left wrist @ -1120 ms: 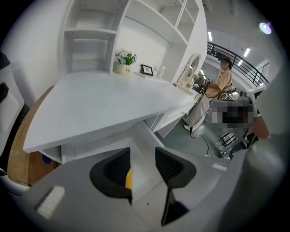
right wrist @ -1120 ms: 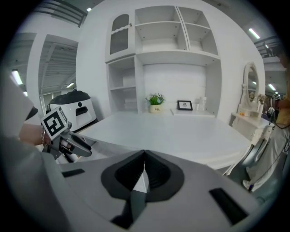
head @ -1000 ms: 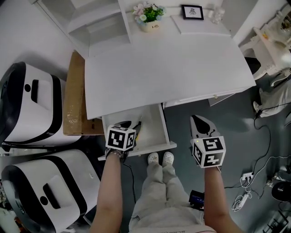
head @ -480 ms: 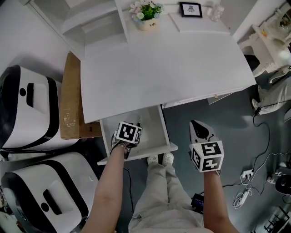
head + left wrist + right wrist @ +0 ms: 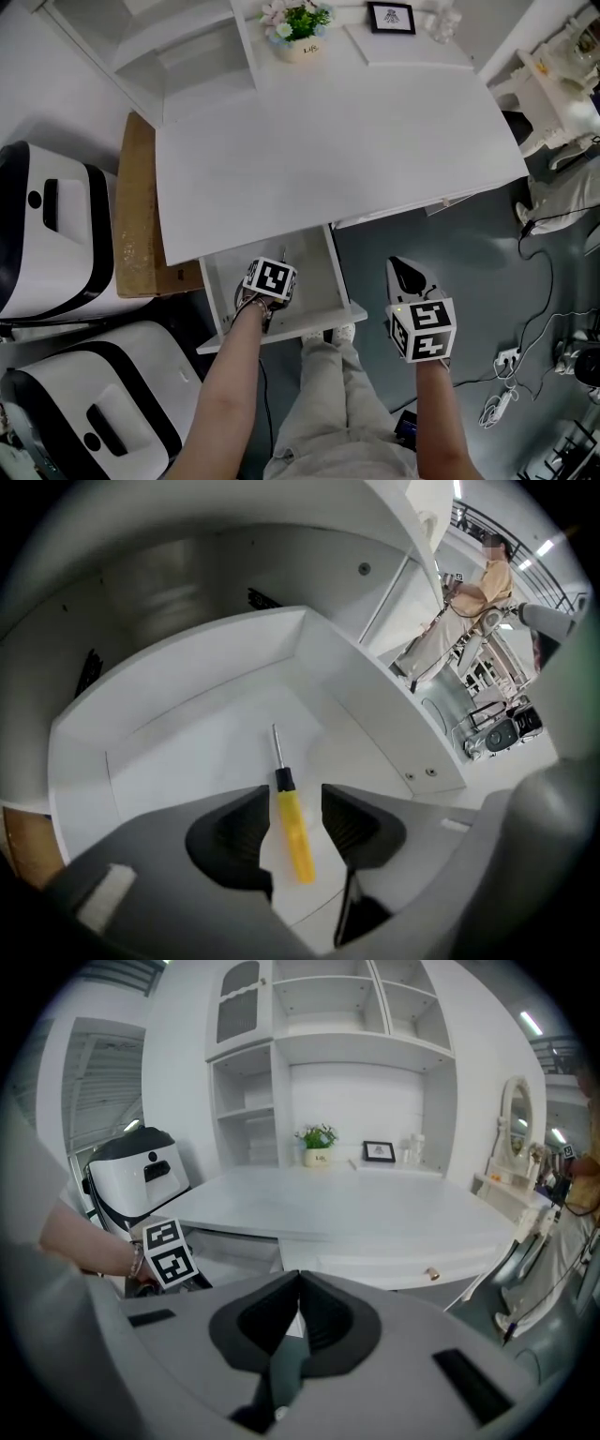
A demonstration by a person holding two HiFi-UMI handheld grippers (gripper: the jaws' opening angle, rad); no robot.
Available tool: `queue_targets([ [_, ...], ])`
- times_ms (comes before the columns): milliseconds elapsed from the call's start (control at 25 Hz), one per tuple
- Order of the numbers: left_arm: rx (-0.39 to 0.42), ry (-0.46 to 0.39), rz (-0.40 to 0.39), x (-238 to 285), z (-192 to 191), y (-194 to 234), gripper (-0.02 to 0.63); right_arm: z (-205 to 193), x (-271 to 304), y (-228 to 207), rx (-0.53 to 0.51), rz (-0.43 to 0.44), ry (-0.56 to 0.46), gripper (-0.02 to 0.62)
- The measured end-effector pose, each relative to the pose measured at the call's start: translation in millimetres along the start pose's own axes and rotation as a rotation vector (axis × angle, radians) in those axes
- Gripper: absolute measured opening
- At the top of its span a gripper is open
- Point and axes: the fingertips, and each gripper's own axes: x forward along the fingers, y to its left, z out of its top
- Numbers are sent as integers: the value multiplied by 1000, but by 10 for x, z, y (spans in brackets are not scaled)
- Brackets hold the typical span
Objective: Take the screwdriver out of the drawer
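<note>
A screwdriver (image 5: 293,832) with a yellow handle and a thin metal shaft lies on the floor of the open white drawer (image 5: 197,752). My left gripper (image 5: 292,819) hangs open just above it, with one jaw on each side of the handle and a gap on both sides. In the head view the left gripper (image 5: 274,264) reaches into the drawer (image 5: 319,277), and only the screwdriver's tip (image 5: 281,253) shows past the marker cube. To the right of the drawer my right gripper (image 5: 406,272) is held shut and empty over the grey floor; its jaws meet at the right gripper (image 5: 299,1288).
The white desk (image 5: 337,141) carries a flower pot (image 5: 300,28) and a picture frame (image 5: 393,17) at the back. A second drawer with a knob (image 5: 432,1274) is shut. A cardboard box (image 5: 136,216) and two white-black machines (image 5: 47,234) stand left. Cables (image 5: 534,319) lie at right.
My left gripper has moved forward and down into the drawer, over the screwdriver. The right gripper has stayed about where it was, still shut.
</note>
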Motion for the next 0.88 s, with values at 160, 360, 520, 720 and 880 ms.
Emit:
queue_targets([
  [160,0,46,13,156,-80,46,179,-32,52,-11,0,-3,9,6],
  [360,15,81,48,277,-164,63,167,-91,83,-58,0,-11,27,8],
  [520,22,84,76,293,-154,98,140,-117,99,-87,-2,-15,40,6],
  [720,38,90,70,275,-153,121,77,-126,136,-20,-11,6,50,8],
  [880,29,98,42,264,-154,92,75,-105,146,7,-21,17,50,6],
])
